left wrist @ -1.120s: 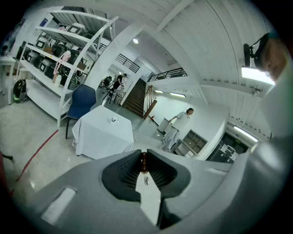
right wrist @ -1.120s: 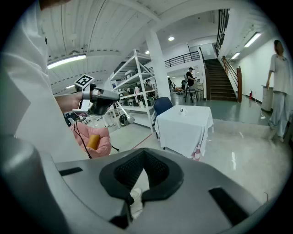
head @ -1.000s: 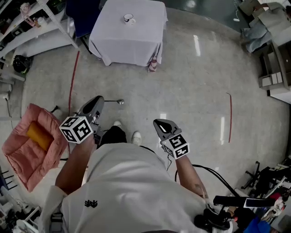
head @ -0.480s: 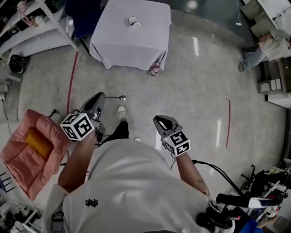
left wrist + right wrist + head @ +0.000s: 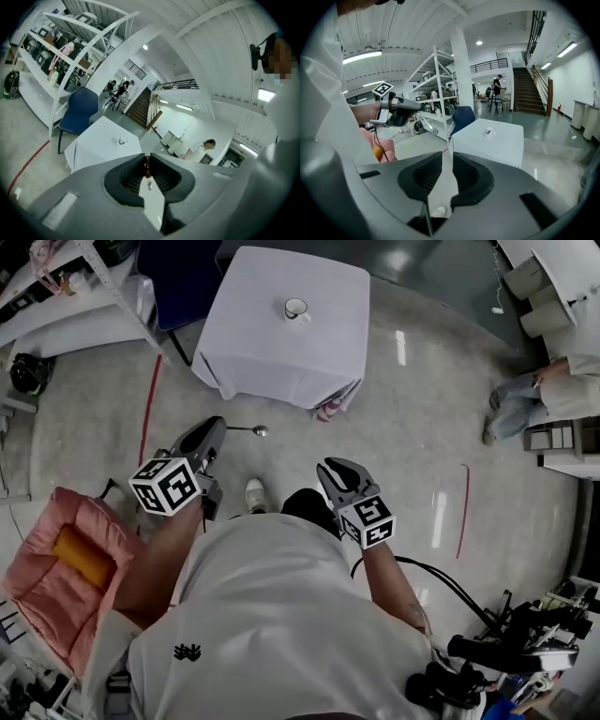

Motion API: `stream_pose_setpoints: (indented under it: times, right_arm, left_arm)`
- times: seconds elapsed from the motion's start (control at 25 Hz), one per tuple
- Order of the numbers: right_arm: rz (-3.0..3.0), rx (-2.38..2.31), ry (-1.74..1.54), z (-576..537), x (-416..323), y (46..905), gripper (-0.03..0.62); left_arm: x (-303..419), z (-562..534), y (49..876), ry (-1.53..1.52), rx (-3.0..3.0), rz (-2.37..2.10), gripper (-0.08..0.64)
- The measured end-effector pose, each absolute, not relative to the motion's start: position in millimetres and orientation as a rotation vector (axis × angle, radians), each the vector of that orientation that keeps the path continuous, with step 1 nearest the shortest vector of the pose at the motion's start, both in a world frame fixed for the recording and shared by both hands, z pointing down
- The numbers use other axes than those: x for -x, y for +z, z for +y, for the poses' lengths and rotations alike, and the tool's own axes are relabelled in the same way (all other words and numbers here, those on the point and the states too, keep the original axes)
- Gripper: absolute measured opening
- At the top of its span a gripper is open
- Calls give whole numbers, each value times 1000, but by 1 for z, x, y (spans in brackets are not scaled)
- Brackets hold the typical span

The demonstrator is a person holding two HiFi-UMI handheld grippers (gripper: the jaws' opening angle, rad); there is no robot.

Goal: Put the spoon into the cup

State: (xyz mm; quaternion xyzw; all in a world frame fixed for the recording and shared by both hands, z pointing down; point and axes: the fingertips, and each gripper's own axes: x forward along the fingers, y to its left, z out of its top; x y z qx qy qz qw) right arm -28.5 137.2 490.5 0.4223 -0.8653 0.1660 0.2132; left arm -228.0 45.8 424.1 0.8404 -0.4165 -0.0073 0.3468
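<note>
On the white table [image 5: 281,352] ahead, the cup [image 5: 296,308] stands near the far edge, well apart from both my grippers. My left gripper [image 5: 218,427] is clamped nearly closed on the spoon [image 5: 249,429] by its handle, and the bowl sticks out sideways over the floor. My right gripper [image 5: 330,471] carries nothing, with its jaws a narrow gap apart.

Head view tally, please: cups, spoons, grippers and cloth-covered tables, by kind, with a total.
White cup with dark rim: 1
Silver spoon: 1
Grey two-jaw grippers: 2 (left gripper, right gripper)
White-clothed square table: 1
Total: 5
</note>
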Motion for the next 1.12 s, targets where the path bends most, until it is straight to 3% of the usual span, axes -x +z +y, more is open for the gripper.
stream_pose_setpoints:
  times: [0.4,0.84,1.12]
  right_arm:
    - [-2415,-1085,444,40,24,496,77]
    - [-2496,-954,448,-140,-39,492,67]
    - [-2494,-963,470,-221,-115,505,64]
  left_arm:
    - [216,-43,432,-65,-2128,-1118,44]
    - [152,-214,449,-33,-2065,-1248,44]
    - [103,-319,485,21,-1999,-1352,44]
